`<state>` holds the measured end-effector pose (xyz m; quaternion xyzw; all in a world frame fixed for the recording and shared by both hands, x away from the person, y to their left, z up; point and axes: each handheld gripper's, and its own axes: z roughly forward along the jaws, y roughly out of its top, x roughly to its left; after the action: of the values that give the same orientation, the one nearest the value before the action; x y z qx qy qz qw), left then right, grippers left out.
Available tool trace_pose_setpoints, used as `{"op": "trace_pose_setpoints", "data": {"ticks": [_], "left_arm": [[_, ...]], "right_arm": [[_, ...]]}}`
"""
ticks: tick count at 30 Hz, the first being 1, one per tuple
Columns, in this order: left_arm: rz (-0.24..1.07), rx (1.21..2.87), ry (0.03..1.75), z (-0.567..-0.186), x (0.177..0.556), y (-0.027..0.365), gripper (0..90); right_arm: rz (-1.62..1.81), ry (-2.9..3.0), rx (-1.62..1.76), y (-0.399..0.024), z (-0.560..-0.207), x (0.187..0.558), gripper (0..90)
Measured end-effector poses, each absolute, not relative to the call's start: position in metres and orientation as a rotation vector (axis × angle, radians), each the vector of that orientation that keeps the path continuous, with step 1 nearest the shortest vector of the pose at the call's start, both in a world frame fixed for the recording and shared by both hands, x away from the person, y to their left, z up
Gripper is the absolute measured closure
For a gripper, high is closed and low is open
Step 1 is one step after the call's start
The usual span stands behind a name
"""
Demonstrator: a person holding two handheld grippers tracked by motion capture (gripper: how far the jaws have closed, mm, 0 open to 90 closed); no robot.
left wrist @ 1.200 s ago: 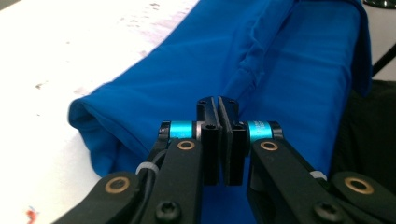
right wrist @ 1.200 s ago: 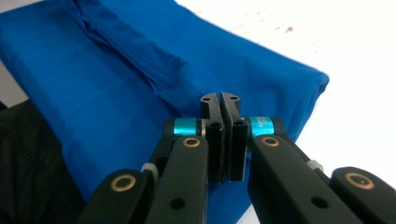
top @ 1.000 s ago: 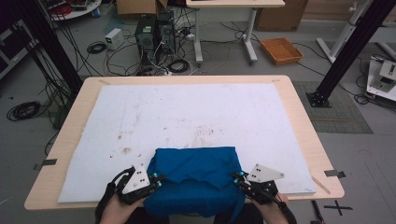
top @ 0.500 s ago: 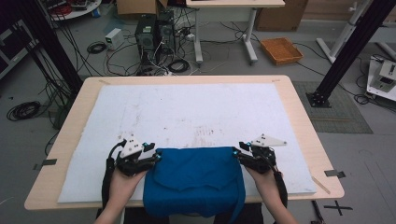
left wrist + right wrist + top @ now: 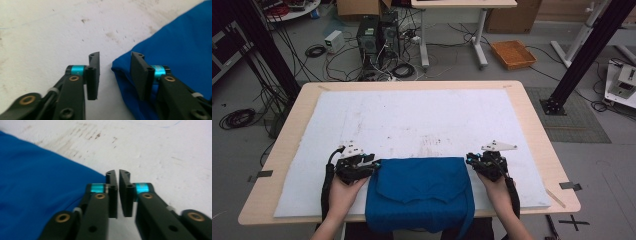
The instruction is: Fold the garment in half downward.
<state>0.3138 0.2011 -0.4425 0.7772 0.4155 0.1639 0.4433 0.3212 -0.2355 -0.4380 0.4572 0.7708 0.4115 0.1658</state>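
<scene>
Blue folded cloth garment [image 5: 419, 192] lies at the six o'clock edge of the pale wooden counter [image 5: 537, 125], on the white stained mat [image 5: 412, 120], its near hem hanging over the rim. Left gripper [image 5: 371, 165] sits at the cloth's nine o'clock corner; in the left gripper view its jaws have just been closing slightly, yet stand apart, one on the mat, one over the blue corner [image 5: 125, 67], pressing nothing. Right gripper [image 5: 470, 160] sits at the three o'clock corner; its jaws have just been closing to a narrow slit, and no fabric is seen between them [image 5: 118, 192], so they are open, just beside the cloth edge.

Risks, as judged: the right jaws may shut on air and miss the corner, since it lies to one side of them; the left may catch only the top layer, undoing the fold; the overhanging hem could drag the cloth off the counter.

Count: one cloth, one mat, two grippers, two hands.
</scene>
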Motion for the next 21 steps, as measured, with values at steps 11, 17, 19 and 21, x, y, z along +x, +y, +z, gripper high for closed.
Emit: {"op": "trace_pose_setpoints", "data": {"ticks": [11,17,19,21], "left_arm": [[0.320,1.976,1.090,-0.449,0.324,0.195,53.8],[0.316,2.007,1.016,-0.448,0.319,0.187,82.2],[0.319,2.017,1.008,-0.447,0.321,0.187,83.7],[0.316,2.008,1.012,-0.447,0.325,0.188,84.1]], "right_arm": [[1.193,2.269,1.458,-0.222,-0.449,0.342,59.7],[1.207,2.329,1.352,-0.225,-0.446,0.336,86.6],[1.212,2.331,1.326,-0.226,-0.444,0.337,87.3],[1.216,2.332,1.299,-0.227,-0.443,0.341,87.6]]}}
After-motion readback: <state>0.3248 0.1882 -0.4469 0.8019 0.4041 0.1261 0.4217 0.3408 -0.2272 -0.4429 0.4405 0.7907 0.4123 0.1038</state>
